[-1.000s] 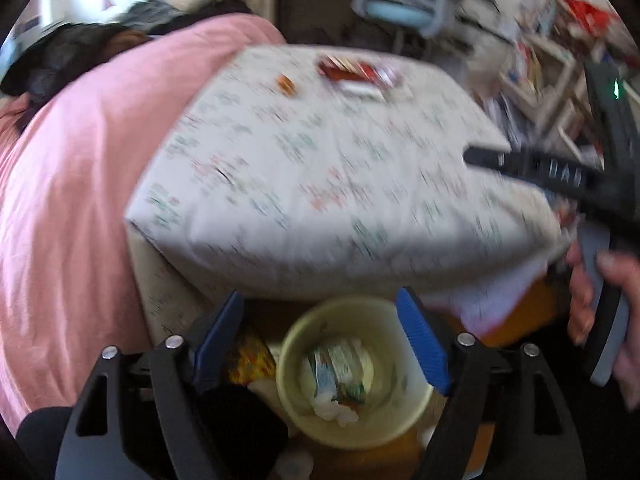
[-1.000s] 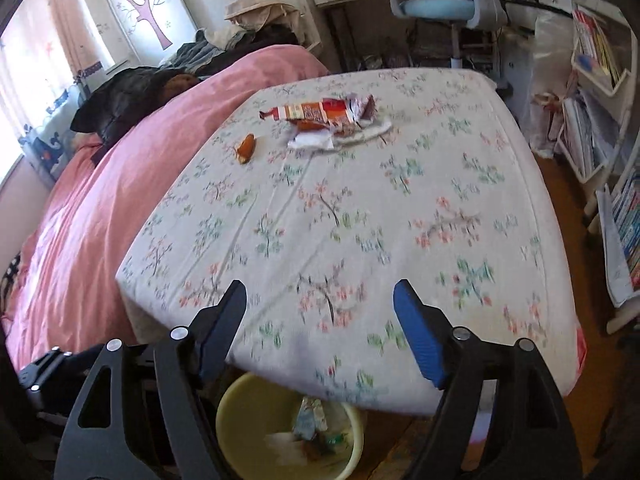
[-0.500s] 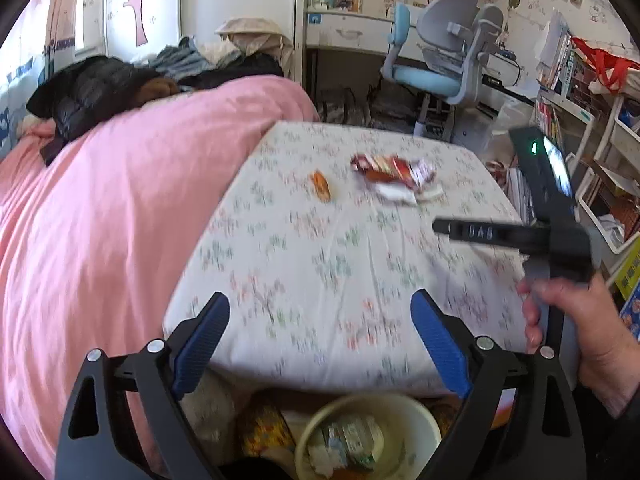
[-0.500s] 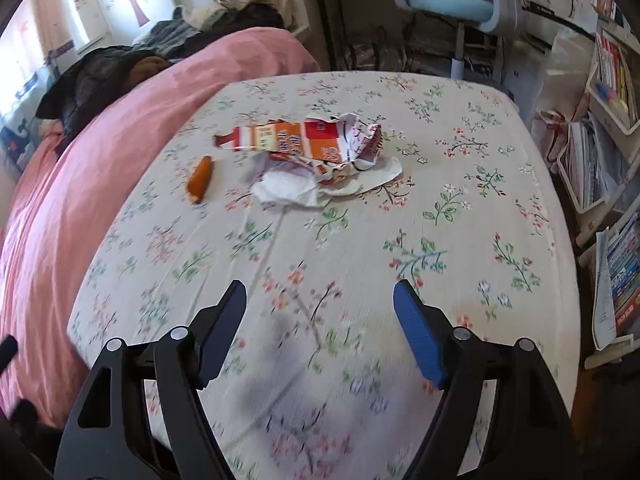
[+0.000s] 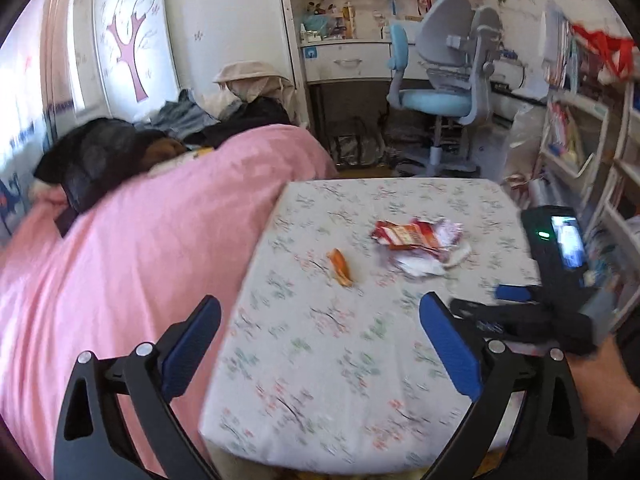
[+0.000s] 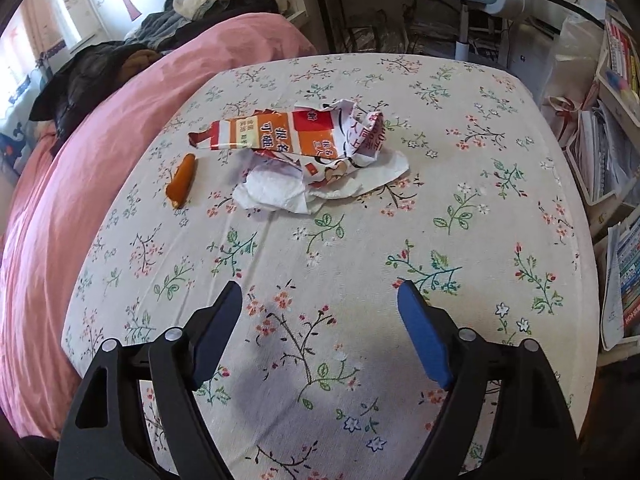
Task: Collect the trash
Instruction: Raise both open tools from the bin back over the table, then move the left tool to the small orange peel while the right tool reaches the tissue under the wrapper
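A torn red-and-orange snack wrapper [image 6: 292, 136] lies on the floral bed sheet [image 6: 400, 220], over a crumpled white tissue [image 6: 276, 192]. A small orange wrapper [image 6: 181, 181] lies to their left. All three also show in the left wrist view: snack wrapper [image 5: 412, 234], tissue [image 5: 420, 266], orange wrapper [image 5: 340, 267]. My right gripper [image 6: 320, 304] is open and empty, low over the sheet, short of the trash. My left gripper [image 5: 320, 316] is open and empty, farther back near the bed's corner. The right gripper also shows in the left wrist view [image 5: 516, 300].
A pink duvet [image 5: 120, 248] with dark clothes [image 5: 92, 160] covers the bed's left side. A blue desk chair [image 5: 440, 100] and a desk [image 5: 348, 60] stand beyond the bed. Shelves with books [image 6: 616, 120] line the right side.
Both grippers have risen from the yellow bin on the floor and moved forward over the bed toward the trash. The bin has dropped out of view.
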Demonstrator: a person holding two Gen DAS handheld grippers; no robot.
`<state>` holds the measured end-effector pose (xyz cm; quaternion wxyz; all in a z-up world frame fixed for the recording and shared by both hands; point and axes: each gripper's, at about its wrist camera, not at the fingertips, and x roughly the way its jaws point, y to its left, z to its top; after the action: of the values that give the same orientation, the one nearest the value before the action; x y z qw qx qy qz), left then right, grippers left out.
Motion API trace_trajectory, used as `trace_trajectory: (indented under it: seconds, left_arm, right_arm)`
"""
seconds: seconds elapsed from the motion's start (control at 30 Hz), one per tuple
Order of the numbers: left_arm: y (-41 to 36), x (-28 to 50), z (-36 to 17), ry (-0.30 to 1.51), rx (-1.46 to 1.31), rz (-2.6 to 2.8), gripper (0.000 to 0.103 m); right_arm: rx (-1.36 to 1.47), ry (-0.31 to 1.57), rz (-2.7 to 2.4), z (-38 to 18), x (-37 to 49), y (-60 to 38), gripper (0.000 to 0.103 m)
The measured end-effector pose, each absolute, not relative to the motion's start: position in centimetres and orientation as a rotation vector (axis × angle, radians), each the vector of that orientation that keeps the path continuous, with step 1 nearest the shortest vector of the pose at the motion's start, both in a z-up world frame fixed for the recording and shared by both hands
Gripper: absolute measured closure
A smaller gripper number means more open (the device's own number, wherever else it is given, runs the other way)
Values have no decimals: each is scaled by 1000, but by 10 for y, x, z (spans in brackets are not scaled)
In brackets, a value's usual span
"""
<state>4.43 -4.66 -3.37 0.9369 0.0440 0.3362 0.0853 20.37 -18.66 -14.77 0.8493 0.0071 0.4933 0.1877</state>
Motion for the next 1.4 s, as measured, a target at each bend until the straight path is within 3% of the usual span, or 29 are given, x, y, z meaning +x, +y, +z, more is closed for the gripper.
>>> trace_trajectory:
  seconds: [0.27, 1.4]
  left_arm:
    - [-10, 68, -62, 819, -1, 260, 8]
    - [9, 91, -83, 930, -8, 293, 8]
  right_arm:
    - [9, 1038, 404, -149, 203, -183, 23]
    - [-17, 1034, 416, -152, 207, -169, 22]
